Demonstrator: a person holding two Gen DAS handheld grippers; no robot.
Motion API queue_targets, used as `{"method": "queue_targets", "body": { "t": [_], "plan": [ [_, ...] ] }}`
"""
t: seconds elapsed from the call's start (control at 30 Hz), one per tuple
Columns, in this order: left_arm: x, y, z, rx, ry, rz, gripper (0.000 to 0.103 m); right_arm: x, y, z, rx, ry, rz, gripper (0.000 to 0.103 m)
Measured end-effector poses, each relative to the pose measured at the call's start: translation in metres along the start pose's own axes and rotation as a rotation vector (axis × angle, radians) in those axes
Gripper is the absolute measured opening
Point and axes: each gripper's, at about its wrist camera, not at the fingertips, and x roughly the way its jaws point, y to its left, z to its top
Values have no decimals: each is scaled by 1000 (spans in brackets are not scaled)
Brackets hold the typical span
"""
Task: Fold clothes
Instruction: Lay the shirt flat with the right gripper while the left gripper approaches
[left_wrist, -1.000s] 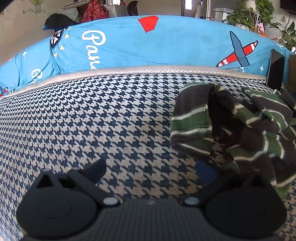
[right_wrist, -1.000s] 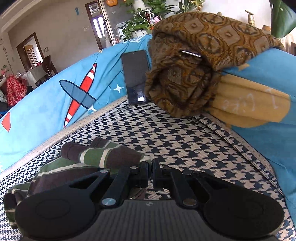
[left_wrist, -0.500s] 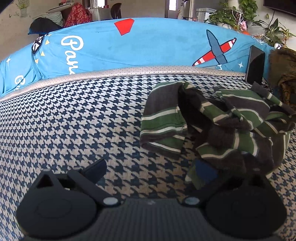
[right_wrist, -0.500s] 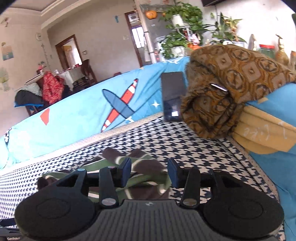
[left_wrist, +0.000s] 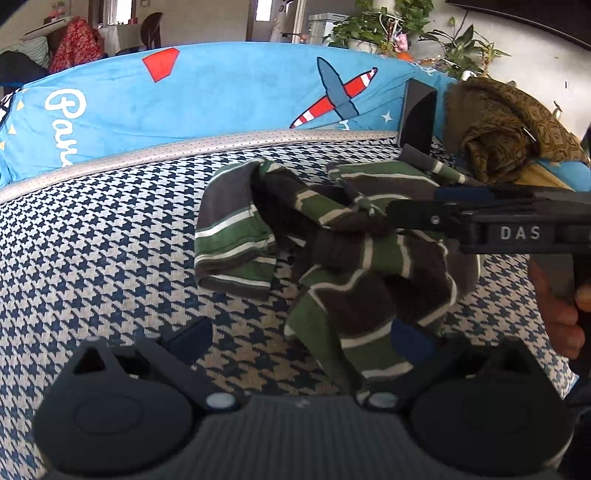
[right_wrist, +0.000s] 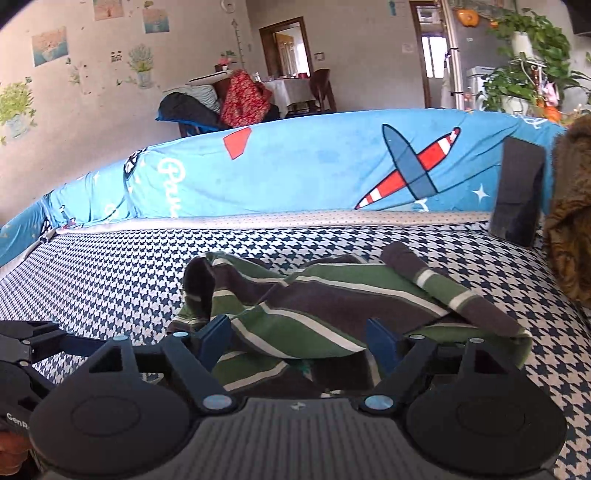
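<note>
A crumpled green, brown and white striped garment (left_wrist: 332, 251) lies on the houndstooth couch seat (left_wrist: 110, 240). It also shows in the right wrist view (right_wrist: 314, 306). My left gripper (left_wrist: 299, 336) is open, its right finger against the garment's near edge. My right gripper (right_wrist: 299, 341) is open with the garment's near edge lying between its fingers. Its body reaches in from the right over the garment in the left wrist view (left_wrist: 480, 218).
A blue airplane-print cover (left_wrist: 221, 96) drapes the couch back. A dark phone (left_wrist: 417, 114) leans against it at the right. A brown patterned cloth (left_wrist: 498, 125) is piled on the right armrest. Plants and furniture stand behind.
My right gripper went from shut to wide open and swung left onto the garment. My left gripper moved right, so the garment now sits in front of it.
</note>
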Motion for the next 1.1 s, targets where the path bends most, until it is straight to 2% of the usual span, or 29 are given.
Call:
{"method": "queue_targets", "body": {
  "t": [0.13, 0.3, 0.4, 0.47, 0.53, 0.73, 0.8, 0.93, 1.1],
  "plan": [
    [4, -3, -2, 28, 18, -1, 103, 16, 15, -4, -78, 26, 19, 85],
    [13, -5, -6, 34, 50, 13, 103, 44, 30, -8, -178, 53, -101, 80],
    [17, -7, -8, 36, 60, 19, 103, 51, 27, -5, -131, 51, -105, 56],
    [19, -8, -9, 37, 65, 20, 103, 51, 25, 0, -94, 40, -123, 29],
    [21, -10, -9, 41, 67, 20, 103, 49, 18, 6, -44, 12, -172, 14],
    [27, -14, -11, 49, 77, 28, 103, 24, -23, 29, 233, -142, -262, 10],
    [29, -13, -11, 42, 80, 32, 103, 14, -34, 35, 292, -195, -339, 5],
    [33, -14, -11, 35, 88, 41, 103, -3, -60, 40, 383, -263, -476, 5],
    [35, -15, -11, 33, 93, 47, 103, -10, -65, 39, 375, -243, -418, 6]
  ]
}}
